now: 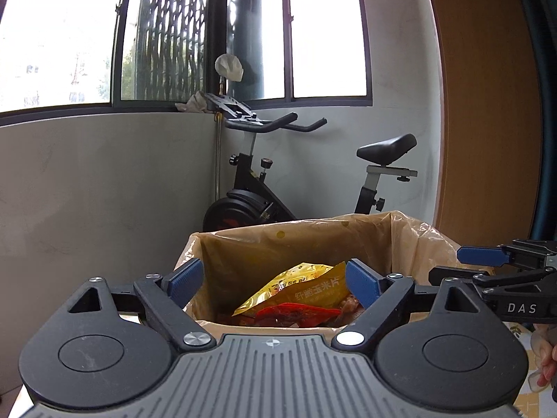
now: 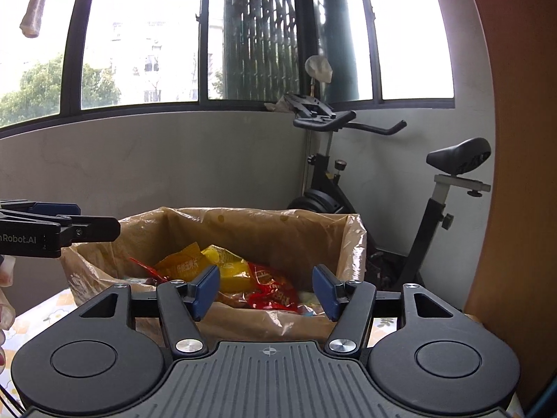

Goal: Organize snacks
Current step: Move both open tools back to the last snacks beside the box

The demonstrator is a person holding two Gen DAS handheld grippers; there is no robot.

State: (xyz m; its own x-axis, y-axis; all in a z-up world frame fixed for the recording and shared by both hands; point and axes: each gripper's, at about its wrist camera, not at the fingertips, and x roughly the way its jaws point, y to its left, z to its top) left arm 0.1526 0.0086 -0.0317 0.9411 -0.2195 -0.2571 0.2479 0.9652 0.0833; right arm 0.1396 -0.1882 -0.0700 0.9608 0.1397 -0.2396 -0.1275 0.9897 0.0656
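Yellow snack bag (image 1: 299,291), red packet (image 2: 269,287), tan box liner (image 2: 243,224).

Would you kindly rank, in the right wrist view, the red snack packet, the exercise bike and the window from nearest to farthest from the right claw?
1. Red snack packet, in the lined box just ahead of the right claw.
2. Exercise bike, behind, right.
3. Window, above the far wall.

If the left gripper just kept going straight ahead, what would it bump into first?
Probably the yellow snack bag lying in the lined box. The left gripper is open and that bag shows right between its fingers, though depth is hard to judge.
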